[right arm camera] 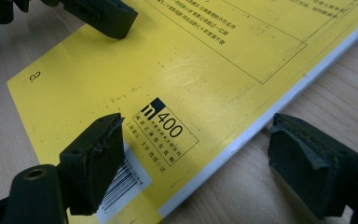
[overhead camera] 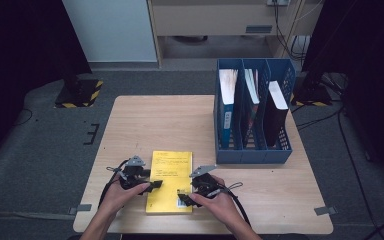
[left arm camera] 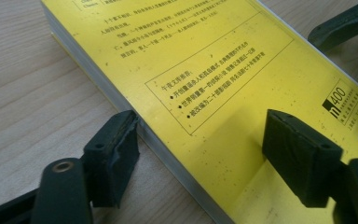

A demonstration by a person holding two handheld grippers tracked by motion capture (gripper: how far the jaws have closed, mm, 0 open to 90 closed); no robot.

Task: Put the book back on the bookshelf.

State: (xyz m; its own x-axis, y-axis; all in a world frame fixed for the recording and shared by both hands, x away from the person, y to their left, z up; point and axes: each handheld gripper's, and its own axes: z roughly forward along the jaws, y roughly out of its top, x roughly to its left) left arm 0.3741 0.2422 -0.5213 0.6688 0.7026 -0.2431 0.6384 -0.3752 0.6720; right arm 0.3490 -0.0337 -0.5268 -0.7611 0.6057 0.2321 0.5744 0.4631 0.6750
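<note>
A yellow book lies flat, back cover up, near the front edge of the wooden table. My left gripper is at the book's left edge, held in a hand. In the left gripper view its jaws stand apart across that edge of the book, one pad beside the pages and the other over the cover. My right gripper is at the book's front right corner. Its jaws also straddle an edge of the book, one pad above the barcode and the other over bare table. Neither gripper clamps the book.
A blue three-slot file holder stands at the table's right back, each slot holding upright books. Black curtains and stand bases flank the table on the grey carpet. Bare wood lies left of and behind the yellow book.
</note>
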